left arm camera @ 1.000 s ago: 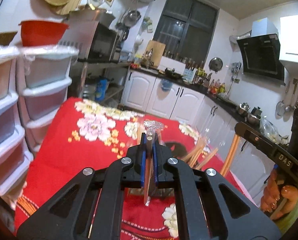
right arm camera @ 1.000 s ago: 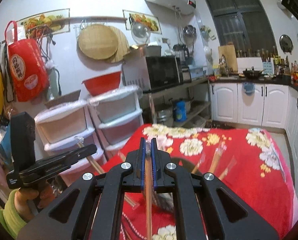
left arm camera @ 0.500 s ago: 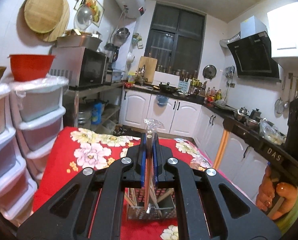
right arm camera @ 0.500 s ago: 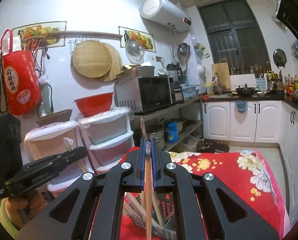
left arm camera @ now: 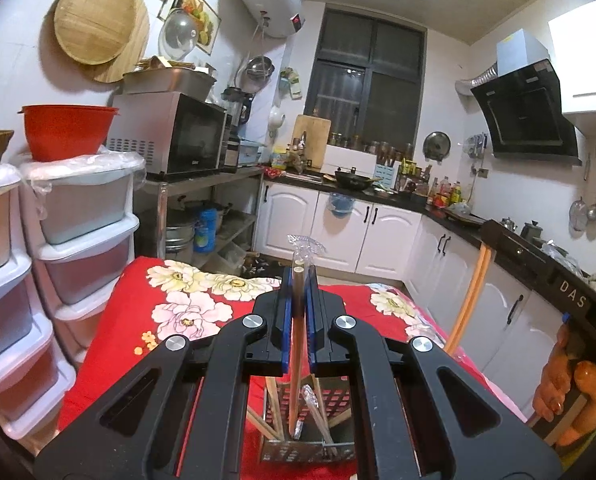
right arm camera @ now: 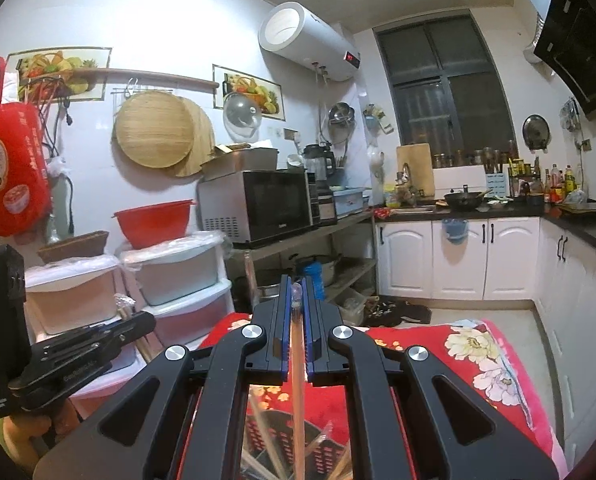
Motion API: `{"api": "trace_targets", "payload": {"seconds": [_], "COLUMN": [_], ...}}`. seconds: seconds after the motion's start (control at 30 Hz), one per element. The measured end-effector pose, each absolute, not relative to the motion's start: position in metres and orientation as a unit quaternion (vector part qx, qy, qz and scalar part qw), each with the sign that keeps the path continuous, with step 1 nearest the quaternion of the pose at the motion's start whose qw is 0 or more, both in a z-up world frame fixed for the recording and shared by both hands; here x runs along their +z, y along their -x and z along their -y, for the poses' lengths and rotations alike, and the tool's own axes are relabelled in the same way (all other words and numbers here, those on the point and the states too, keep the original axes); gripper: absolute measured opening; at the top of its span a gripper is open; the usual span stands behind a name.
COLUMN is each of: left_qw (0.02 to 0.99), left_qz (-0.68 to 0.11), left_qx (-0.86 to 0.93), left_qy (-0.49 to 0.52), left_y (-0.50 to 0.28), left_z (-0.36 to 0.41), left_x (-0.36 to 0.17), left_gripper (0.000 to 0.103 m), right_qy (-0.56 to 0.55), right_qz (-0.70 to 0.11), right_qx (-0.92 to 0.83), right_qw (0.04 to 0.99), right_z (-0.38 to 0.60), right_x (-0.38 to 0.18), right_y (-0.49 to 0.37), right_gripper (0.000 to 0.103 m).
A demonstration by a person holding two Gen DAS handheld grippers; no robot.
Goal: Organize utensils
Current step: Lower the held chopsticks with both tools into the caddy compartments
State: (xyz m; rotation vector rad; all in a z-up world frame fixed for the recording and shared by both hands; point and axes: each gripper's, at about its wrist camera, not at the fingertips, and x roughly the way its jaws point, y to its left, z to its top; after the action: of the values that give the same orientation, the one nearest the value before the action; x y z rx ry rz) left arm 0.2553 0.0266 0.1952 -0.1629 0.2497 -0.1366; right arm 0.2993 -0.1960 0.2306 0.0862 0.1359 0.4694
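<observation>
A: What does the left gripper (left arm camera: 298,312) hold?

B: Its blue pads (left arm camera: 285,316) are pressed against a wrapped chopstick (left arm camera: 297,360). The stick stands nearly upright between the jaws. Its crumpled plastic end projects above the fingertips, and its lower end reaches into the perforated metal holder (left arm camera: 330,404) directly below the tool.

A: What does the holder contain?

B: Several other chopsticks (left arm camera: 272,408) lean inside it at different angles. The holder stands on the red floral tablecloth (left arm camera: 138,320), which extends ahead of the gripper and to its left.

A: What is the condition of the right gripper (right arm camera: 297,320)?

B: It is likewise clamped, pinching a second chopstick (right arm camera: 298,400) that runs straight down between its pads. The holder (right arm camera: 322,446) lies beneath this tool as well, with loose sticks fanned inside it. Whether the tip touches the holder floor cannot be told.

A: How do the two tools stand relative to each other?

B: In the left wrist view, the right tool appears at the far right, with an orange stick (left arm camera: 468,300) hanging below it. In the right wrist view, the left tool (right arm camera: 134,326) sits at the lower left.
</observation>
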Motion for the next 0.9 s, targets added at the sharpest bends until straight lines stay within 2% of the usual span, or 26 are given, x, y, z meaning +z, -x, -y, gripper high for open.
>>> {"api": "trace_targets", "payload": {"seconds": [0.9], "left_qw": [0.979], "left_qz": [-0.174], "left_qx": [-0.066], "left_qy": [0.086], "left_y": [-0.287], "left_z": [-0.018], "left_x": [0.148], "left_gripper": [0.001], "right_qy": [-0.040], "right_qz": [-0.068], "right_qx": [0.231], "right_qw": [0.970], "right_z": [0.181], "right_x": [0.186], "right_y": [-0.327], "right_gripper": [0.005]}}
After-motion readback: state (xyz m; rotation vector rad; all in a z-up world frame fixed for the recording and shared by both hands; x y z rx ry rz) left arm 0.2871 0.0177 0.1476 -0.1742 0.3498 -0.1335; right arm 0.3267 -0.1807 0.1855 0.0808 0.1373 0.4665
